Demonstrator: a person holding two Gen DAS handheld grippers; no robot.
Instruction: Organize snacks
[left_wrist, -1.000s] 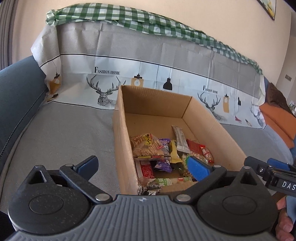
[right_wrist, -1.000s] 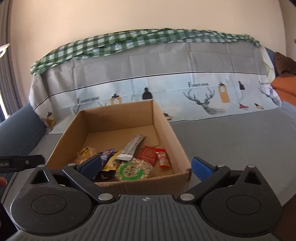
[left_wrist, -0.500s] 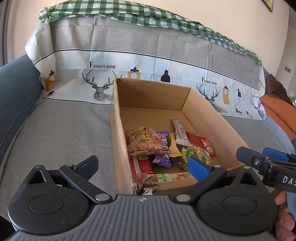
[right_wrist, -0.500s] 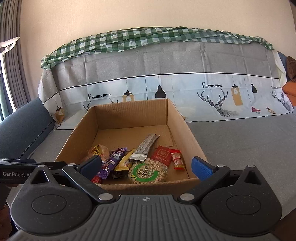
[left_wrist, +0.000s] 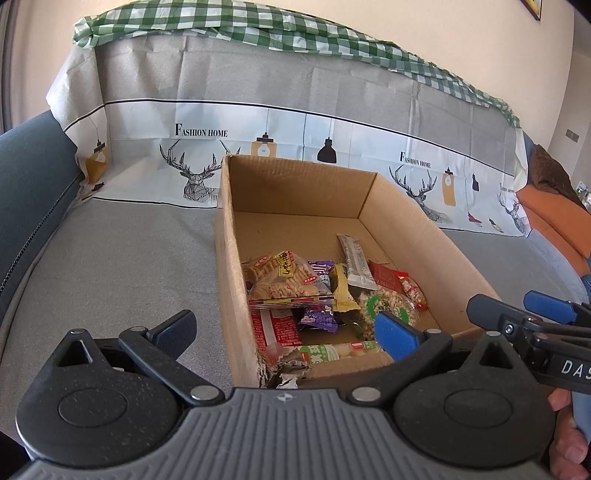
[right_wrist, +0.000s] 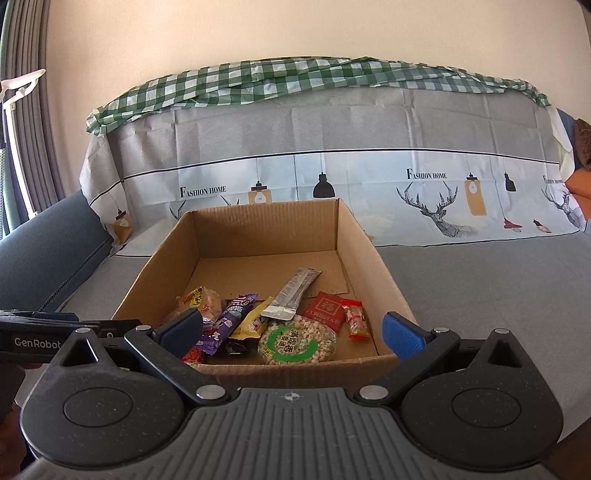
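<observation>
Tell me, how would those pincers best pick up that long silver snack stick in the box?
Probably from above, pinching across the narrow width of the silver stick near its far end. It lies flat and slanted; that end rests on bare cardboard box floor, while the near end overlaps the round green-labelled pack. The open right gripper is nearer.

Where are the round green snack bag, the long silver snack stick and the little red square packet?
round green snack bag (right_wrist: 297, 341), right wrist view, on its green ring label.
long silver snack stick (right_wrist: 291, 295), right wrist view, on the middle of its wrapper.
little red square packet (right_wrist: 328, 309), right wrist view, on its printed front.
</observation>
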